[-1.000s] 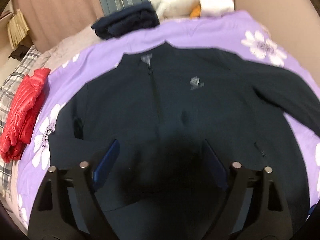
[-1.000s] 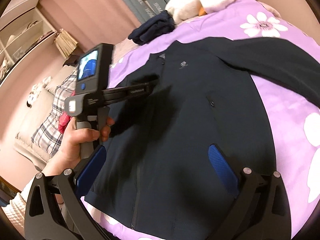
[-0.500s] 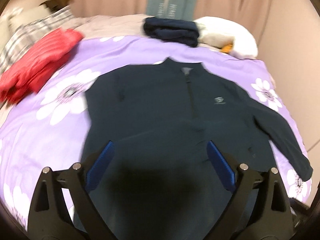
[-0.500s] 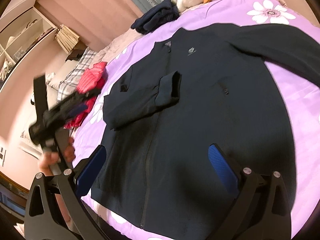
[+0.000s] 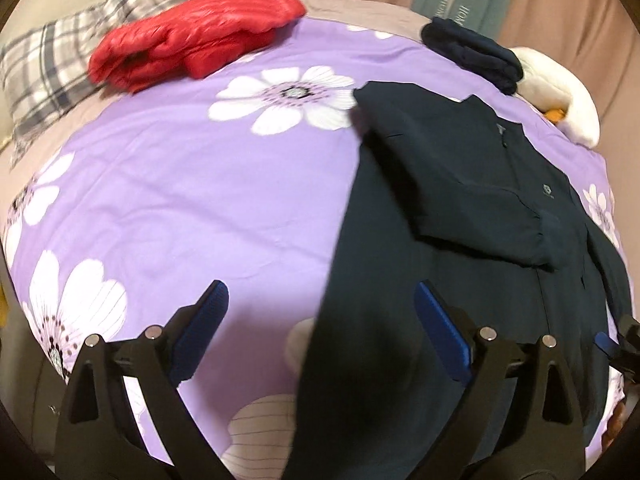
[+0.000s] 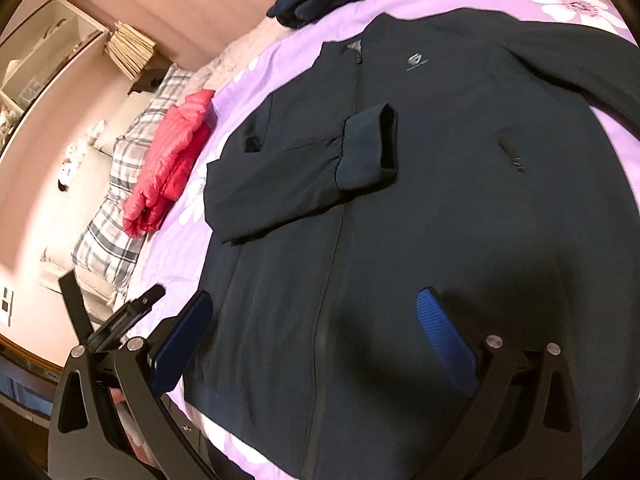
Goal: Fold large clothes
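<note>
A dark navy jacket (image 6: 440, 208) lies front-up and zipped on a bed under a purple flowered cover (image 5: 192, 184). One sleeve (image 6: 304, 172) is folded across its chest, cuff resting by the zipper; the other sleeve stretches out toward the bed's far side. The left hand-held gripper (image 5: 320, 328) hovers spread over the cover and the jacket's edge, pinching nothing. The right hand-held gripper (image 6: 316, 340) is spread too (empty), above the jacket's lower front. A folded red puffer jacket (image 5: 192, 32) sits near a plaid pillow (image 5: 40, 64).
</note>
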